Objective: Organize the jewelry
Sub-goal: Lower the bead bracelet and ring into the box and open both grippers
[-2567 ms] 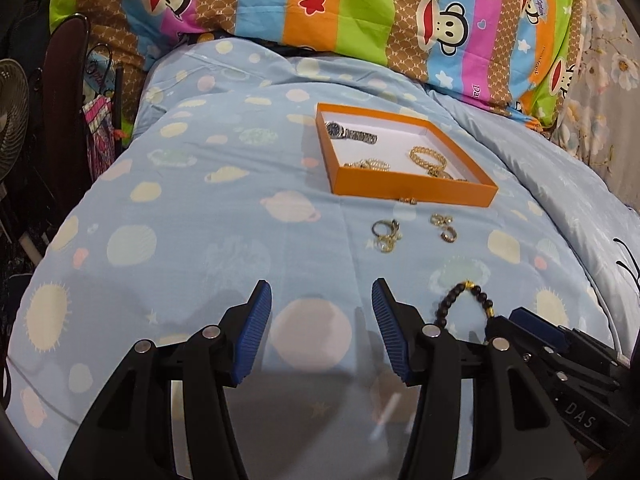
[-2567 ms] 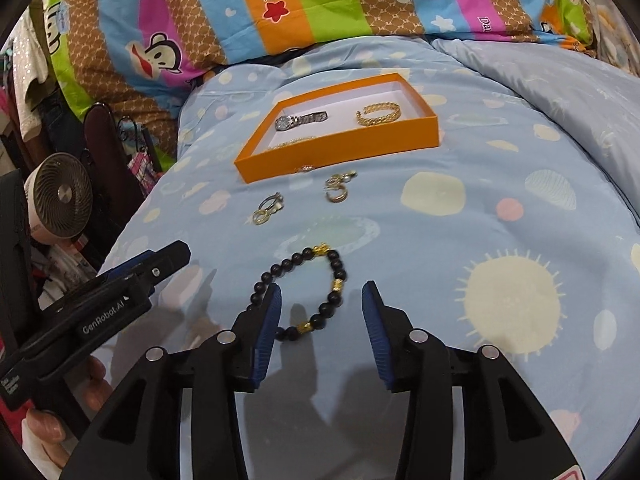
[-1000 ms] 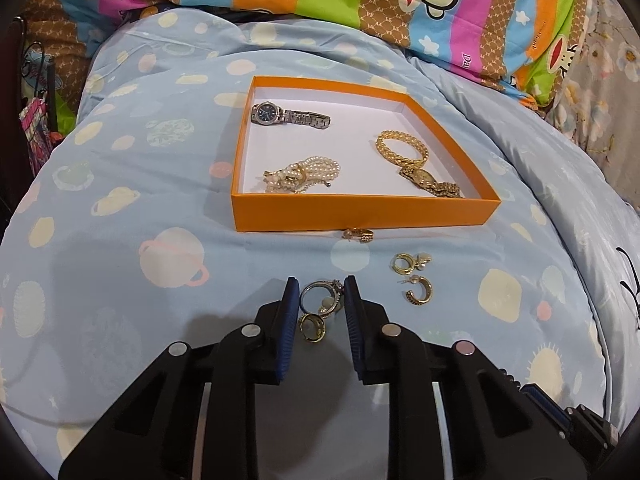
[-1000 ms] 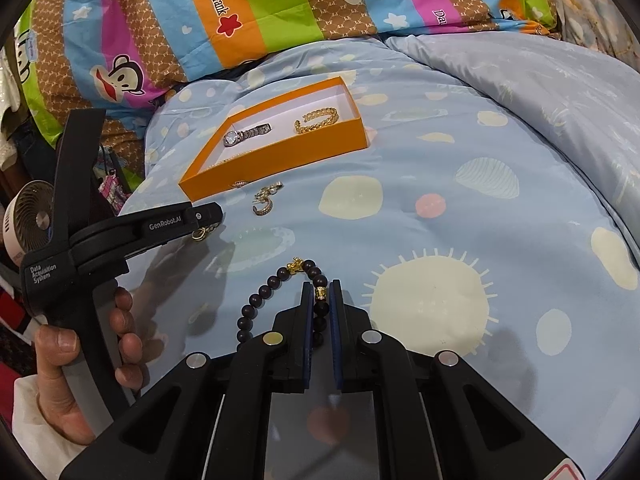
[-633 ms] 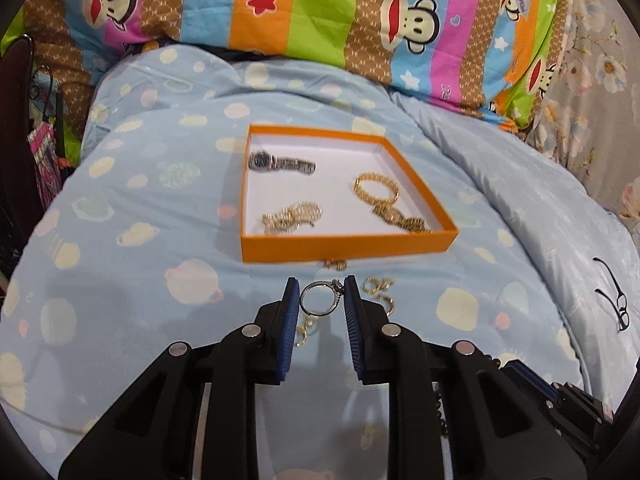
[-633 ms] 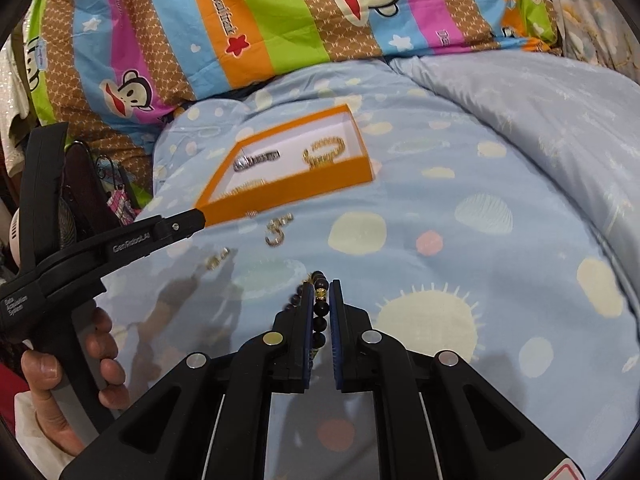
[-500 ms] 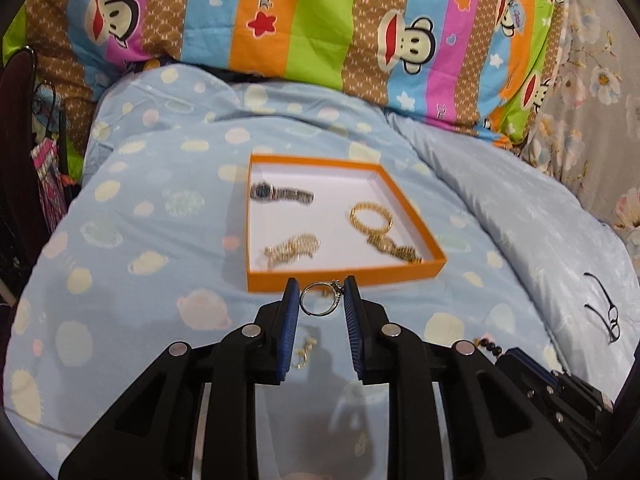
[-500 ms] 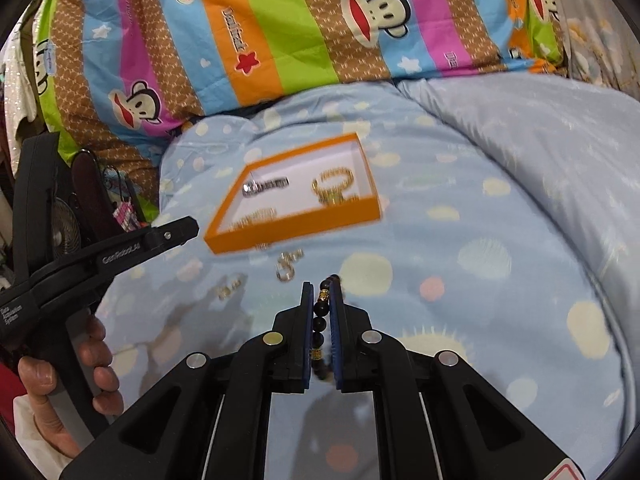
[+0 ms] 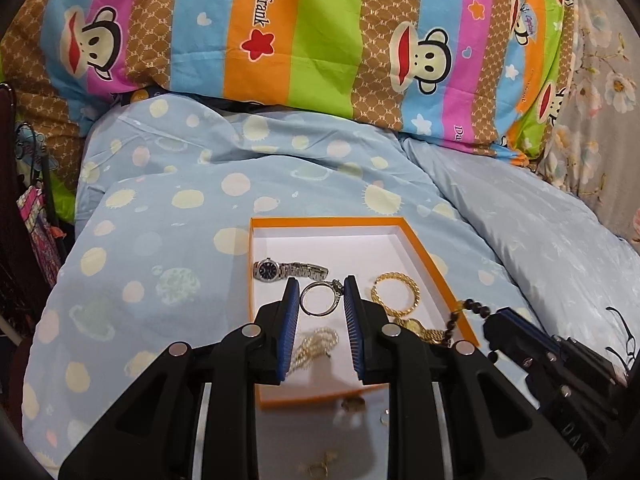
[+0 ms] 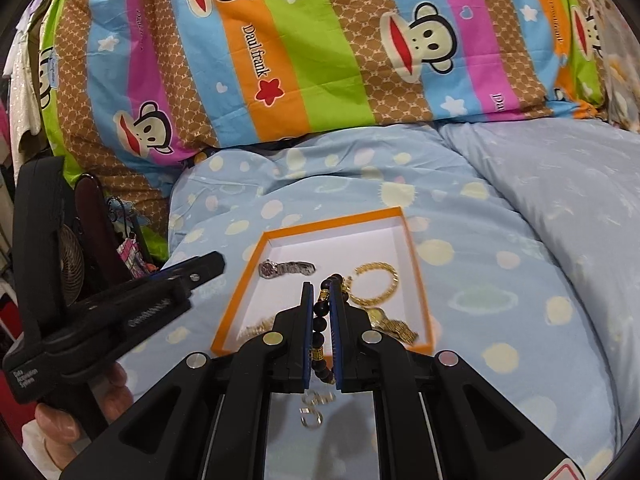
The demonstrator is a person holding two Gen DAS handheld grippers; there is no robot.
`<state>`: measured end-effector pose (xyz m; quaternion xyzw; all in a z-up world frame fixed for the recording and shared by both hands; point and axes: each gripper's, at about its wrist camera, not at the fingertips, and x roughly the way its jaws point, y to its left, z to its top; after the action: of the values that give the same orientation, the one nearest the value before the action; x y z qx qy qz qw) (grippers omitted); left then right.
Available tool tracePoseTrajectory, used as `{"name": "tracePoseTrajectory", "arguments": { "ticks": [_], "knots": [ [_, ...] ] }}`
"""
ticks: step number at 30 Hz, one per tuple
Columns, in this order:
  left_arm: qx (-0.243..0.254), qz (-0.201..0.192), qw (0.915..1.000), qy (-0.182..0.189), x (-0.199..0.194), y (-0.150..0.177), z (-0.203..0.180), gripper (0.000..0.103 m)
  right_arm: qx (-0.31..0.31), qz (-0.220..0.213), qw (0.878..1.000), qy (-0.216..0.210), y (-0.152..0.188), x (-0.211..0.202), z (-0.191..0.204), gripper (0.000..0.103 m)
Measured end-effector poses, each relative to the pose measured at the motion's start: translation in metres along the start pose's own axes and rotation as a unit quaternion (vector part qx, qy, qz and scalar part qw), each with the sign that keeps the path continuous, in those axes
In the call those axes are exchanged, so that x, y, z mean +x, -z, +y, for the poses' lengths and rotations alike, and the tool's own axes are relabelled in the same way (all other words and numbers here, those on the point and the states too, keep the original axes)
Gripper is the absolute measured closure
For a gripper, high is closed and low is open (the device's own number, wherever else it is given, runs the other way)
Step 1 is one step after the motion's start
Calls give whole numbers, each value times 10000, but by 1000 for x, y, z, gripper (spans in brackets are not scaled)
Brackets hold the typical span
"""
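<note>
My left gripper (image 9: 321,294) is shut on a silver hoop ring (image 9: 319,299) and holds it above the orange tray (image 9: 432,258). Inside the tray lie a silver watch (image 9: 280,270), a gold chain bracelet (image 9: 396,294), a gold watch (image 9: 424,330) and a pearl bracelet (image 9: 314,346). My right gripper (image 10: 322,294) is shut on a dark bead bracelet (image 10: 320,330) with gold beads, over the tray's (image 10: 236,304) near side. From the left wrist view the bead bracelet (image 9: 466,310) hangs at the tray's right edge from the right gripper (image 9: 490,334).
Small gold earrings (image 9: 320,468) and rings (image 10: 312,410) lie on the blue spotted bedsheet (image 9: 160,264) in front of the tray. A striped monkey-print pillow (image 9: 280,36) lies behind. A fan (image 10: 70,264) and clutter stand off the bed's left. Black glasses (image 9: 622,330) lie at right.
Both grippers closed on jewellery, lifted it off the sheet and carried it forward over the tray: the left with the hoop ring, the right with the bead bracelet.
</note>
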<state>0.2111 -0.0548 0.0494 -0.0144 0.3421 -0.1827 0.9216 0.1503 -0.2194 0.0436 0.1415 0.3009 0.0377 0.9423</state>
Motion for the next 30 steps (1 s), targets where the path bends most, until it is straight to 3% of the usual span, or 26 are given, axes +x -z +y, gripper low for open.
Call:
{"name": "tracePoseTrajectory", "arguments": {
  "ticks": [9, 20, 22, 26, 30],
  "knots": [
    [64, 297, 9995, -92, 62, -3, -1, 81, 13, 402, 9992, -29, 9, 58, -8, 95],
    [-52, 552, 9984, -126, 94, 1, 9, 80, 106, 639, 9978, -135, 4, 91, -20, 95],
    [-65, 526, 9985, -140, 93, 1, 9, 80, 114, 563, 9983, -117, 4, 89, -19, 94],
    [-76, 392, 9990, -199, 84, -2, 10, 62, 197, 316, 9993, -49, 2, 69, -22, 90],
    [-154, 258, 9993, -206, 66, -4, 14, 60, 348, 73, 9994, -2, 7, 39, -28, 83]
  ]
}}
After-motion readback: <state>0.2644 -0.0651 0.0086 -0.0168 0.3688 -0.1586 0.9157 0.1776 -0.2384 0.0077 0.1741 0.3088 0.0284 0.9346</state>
